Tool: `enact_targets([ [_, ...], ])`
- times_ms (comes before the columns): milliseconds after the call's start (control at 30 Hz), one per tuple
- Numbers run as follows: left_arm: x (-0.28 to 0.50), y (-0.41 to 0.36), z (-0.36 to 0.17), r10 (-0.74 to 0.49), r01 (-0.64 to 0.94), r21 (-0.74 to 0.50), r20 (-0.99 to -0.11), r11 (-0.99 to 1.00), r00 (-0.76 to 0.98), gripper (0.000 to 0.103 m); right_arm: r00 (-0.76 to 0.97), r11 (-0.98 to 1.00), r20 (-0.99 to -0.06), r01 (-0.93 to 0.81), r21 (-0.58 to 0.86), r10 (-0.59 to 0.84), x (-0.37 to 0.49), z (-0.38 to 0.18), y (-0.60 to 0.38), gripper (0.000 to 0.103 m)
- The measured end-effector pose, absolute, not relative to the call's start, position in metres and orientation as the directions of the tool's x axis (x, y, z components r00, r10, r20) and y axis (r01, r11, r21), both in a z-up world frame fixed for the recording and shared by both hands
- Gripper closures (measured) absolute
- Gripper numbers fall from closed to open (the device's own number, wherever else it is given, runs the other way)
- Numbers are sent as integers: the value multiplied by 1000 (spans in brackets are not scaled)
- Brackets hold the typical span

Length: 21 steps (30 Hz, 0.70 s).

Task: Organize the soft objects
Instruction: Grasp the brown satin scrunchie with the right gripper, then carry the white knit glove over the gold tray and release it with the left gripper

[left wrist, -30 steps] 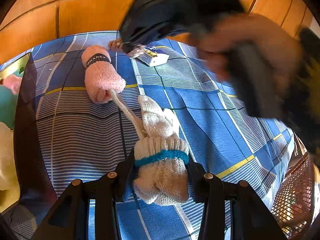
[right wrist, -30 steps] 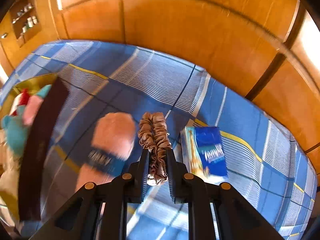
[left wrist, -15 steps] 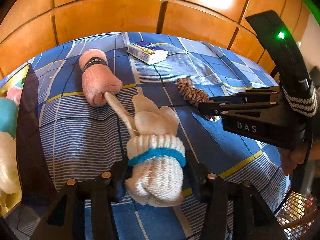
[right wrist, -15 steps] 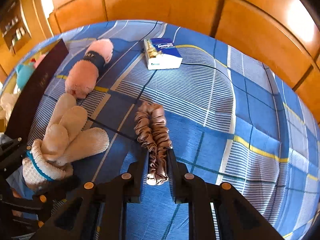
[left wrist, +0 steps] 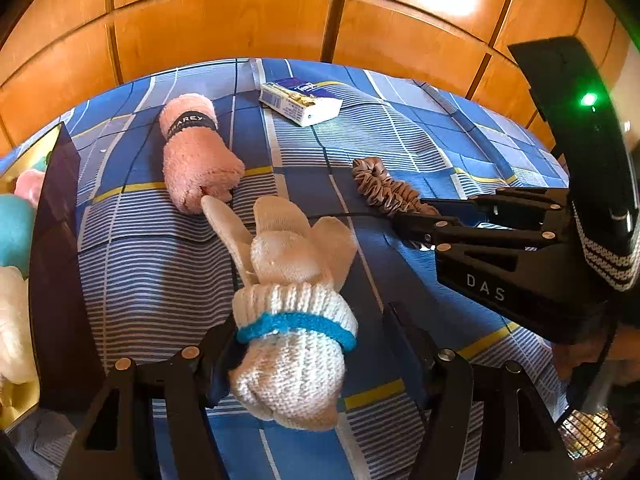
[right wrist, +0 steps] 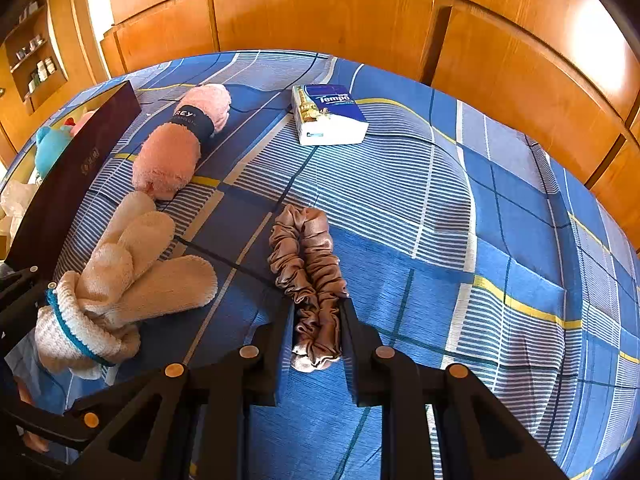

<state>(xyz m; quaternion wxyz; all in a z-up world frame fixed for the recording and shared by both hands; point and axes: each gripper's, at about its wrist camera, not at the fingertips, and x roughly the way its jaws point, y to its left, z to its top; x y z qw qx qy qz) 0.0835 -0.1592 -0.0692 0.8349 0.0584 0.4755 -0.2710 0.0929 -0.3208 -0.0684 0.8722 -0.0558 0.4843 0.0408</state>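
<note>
1. Wood panelling backs the blue plaid bedsheet (left wrist: 400, 148) in your left wrist view. Your left gripper (left wrist: 316, 344) stands apart around the cream knitted glove bundle with a blue band (left wrist: 292, 320); its right finger shows a gap. Beyond it lies the pink rolled towel with a dark band (left wrist: 196, 152), and far off the white tissue pack (left wrist: 300, 102). At left, a dark box (left wrist: 56, 240) holds soft toys.

2. Your right wrist view shows your right gripper (right wrist: 318, 320) clamped on the near end of the brown satin scrunchie (right wrist: 306, 264), which stretches away over the sheet. The glove bundle lies to its left.
</note>
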Motion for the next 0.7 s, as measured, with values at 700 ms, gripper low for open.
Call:
enact_targets([
  [700, 70, -107, 12, -367, 406, -124, -709, 905, 602, 62, 549, 985, -836, -142, -98, -4, 89, -69, -316, 81],
])
